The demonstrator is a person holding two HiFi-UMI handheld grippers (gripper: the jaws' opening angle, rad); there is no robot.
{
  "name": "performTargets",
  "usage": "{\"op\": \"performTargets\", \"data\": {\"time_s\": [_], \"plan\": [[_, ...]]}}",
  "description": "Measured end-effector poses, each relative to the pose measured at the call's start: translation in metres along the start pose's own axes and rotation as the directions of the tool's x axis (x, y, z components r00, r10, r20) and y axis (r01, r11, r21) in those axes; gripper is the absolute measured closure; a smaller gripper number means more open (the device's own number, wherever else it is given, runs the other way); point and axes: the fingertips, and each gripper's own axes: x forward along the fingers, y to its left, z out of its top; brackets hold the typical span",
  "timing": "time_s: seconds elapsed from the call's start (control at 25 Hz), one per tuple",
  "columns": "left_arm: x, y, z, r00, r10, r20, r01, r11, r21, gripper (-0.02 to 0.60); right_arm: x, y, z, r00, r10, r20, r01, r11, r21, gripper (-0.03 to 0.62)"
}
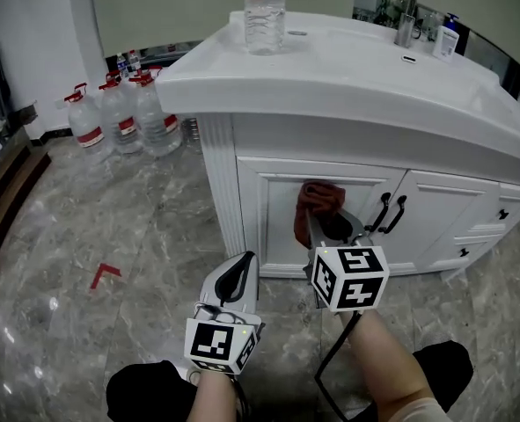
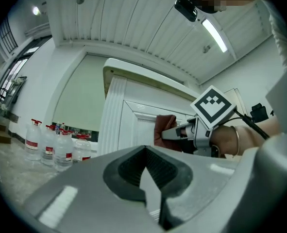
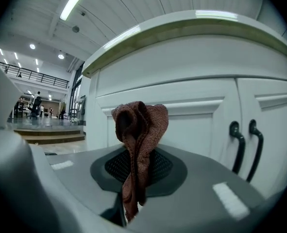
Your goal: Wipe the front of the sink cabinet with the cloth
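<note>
The white sink cabinet (image 1: 268,200) stands in front of me, with a panelled door on its left half. A reddish-brown cloth (image 1: 319,202) is bunched against that door panel, and my right gripper (image 1: 326,227) is shut on it. In the right gripper view the cloth (image 3: 139,125) rises crumpled from between the jaws of that gripper (image 3: 133,181), close to the door. My left gripper (image 1: 236,277) hangs lower and to the left, near the cabinet's bottom corner, shut with nothing in it (image 2: 145,178). It looks toward the cloth (image 2: 165,127).
Two black door handles (image 1: 387,211) sit just right of the cloth. A water bottle (image 1: 264,11) and a faucet (image 1: 415,3) are on the countertop. Several large water jugs (image 1: 119,117) stand on the marble floor at left. A red tape mark (image 1: 104,275) lies on the floor.
</note>
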Motion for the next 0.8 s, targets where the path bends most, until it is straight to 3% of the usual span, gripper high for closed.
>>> {"op": "performTargets", "data": {"time_s": [0.52, 0.64, 0.8], "plan": [[0.018, -0.059, -0.018, 0.992, -0.118, -0.053, 0.12, 0.993, 0.021, 0.581, -0.05, -0.099, -0.01, 0.978, -0.206, -0.041, 0.204, 0.978, -0.037, 0.513], [0.015, -0.057, -0.018, 0.992, -0.118, -0.05, 0.119, 0.993, 0.014, 0.581, -0.05, -0.091, -0.011, 0.98, -0.196, -0.035, 0.196, 0.981, -0.009, 0.513], [0.008, -0.041, -0.017, 0.996, -0.078, -0.05, 0.079, 0.997, 0.005, 0.581, -0.038, -0.055, -0.023, 0.992, -0.12, -0.038, 0.121, 0.992, 0.021, 0.511]]}}
